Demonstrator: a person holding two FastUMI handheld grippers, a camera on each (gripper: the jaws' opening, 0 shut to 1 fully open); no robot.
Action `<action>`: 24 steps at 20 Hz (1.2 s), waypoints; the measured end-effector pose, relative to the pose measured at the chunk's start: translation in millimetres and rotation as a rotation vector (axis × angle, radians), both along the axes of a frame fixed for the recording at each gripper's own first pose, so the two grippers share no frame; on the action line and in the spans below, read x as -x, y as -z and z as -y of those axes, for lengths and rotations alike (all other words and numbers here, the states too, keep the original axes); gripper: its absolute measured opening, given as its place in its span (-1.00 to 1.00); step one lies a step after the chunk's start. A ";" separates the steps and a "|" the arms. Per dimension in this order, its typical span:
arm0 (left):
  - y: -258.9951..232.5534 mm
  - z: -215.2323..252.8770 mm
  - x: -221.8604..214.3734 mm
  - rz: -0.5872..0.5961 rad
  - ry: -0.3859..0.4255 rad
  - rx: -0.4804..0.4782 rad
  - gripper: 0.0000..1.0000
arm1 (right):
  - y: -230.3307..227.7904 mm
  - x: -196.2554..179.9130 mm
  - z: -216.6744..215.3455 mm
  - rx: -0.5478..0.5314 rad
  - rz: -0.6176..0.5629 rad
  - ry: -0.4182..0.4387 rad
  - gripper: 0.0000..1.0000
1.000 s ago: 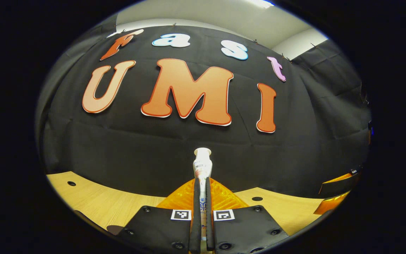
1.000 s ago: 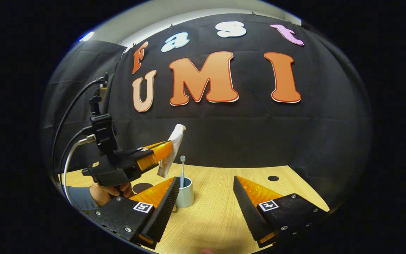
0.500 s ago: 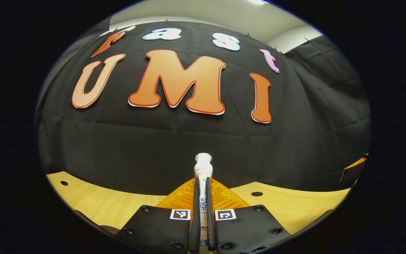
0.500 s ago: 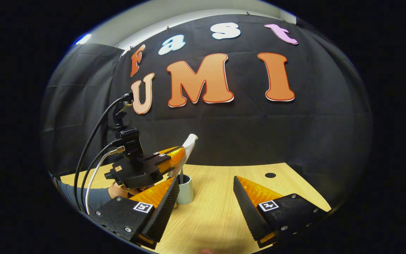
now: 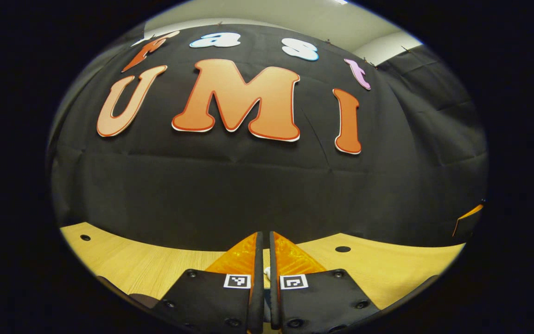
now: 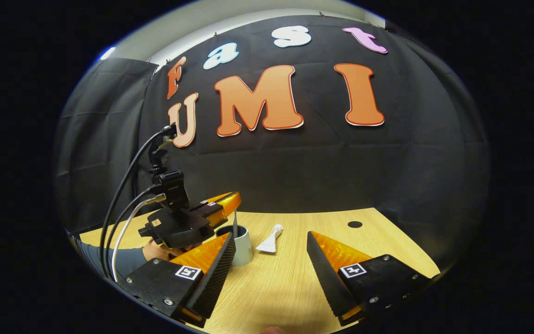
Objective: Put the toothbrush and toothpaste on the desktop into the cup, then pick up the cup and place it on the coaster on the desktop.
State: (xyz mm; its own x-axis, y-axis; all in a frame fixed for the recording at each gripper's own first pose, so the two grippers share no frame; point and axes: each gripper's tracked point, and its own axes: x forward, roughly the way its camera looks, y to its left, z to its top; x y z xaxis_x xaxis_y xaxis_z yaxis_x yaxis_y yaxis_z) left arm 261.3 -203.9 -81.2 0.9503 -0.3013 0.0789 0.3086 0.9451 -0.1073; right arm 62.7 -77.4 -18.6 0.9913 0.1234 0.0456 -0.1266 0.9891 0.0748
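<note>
Right gripper view, L to R: a hand (image 6: pixel 155 250) holds the left claw (image 6: pixel 230 202) just above the pale cup (image 6: pixel 241 246). Its fingers are all but closed w/ nothing gripped; the left gripper view shows just a slit btwn them. Toothbrush (image 6: pixel 235 221) stands upright in the cup. Toothpaste tube (image 6: pixel 269 242) lies flat on the desk (image 6: pixel 290 283), just beside the cup on its right, cap pointing away, so not in yet. Right claw (image 6: pixel 271 235) is wide open and empty, low over the desk, tube roughly btwn its tips but farther off.

Step in hand, as I judge it: get the tube into the cup.
- Grip mid-body, not the flat crimped end.
- Lift clear of the rim and tilt it upright.
- Lower it beside the brush and let go only once it's well inside.
- Watch for the cup tipping; it looks light.
</note>
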 end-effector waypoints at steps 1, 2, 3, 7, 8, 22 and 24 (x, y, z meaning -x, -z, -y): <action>-2.2 -1.7 0.3 0.002 0.000 0.009 -0.82 | 3.4 -2.1 0.6 0.005 -0.011 0.004 0.87; -5.4 -3.1 2.2 -0.001 0.003 0.010 -0.82 | 6.0 -4.1 1.8 0.004 -0.022 0.009 0.87; -6.2 -2.3 5.0 -0.008 0.016 0.006 -0.82 | 8.9 -6.5 1.2 0.003 -0.035 0.008 0.87; -10.4 -7.9 21.9 -0.032 0.031 -0.022 -0.44 | 14.2 -21.1 12.0 -0.001 -0.089 0.051 0.86; -13.4 -10.0 25.9 -0.032 0.034 -0.015 -0.17 | 15.7 -24.5 13.5 0.001 -0.099 0.057 0.86; -41.8 62.3 34.5 -0.286 0.035 -0.112 0.48 | 10.8 10.3 53.7 -0.002 -0.128 0.122 0.87; -39.4 74.6 22.2 -0.331 0.020 -0.132 0.51 | 11.3 22.5 64.0 0.000 -0.121 0.130 0.87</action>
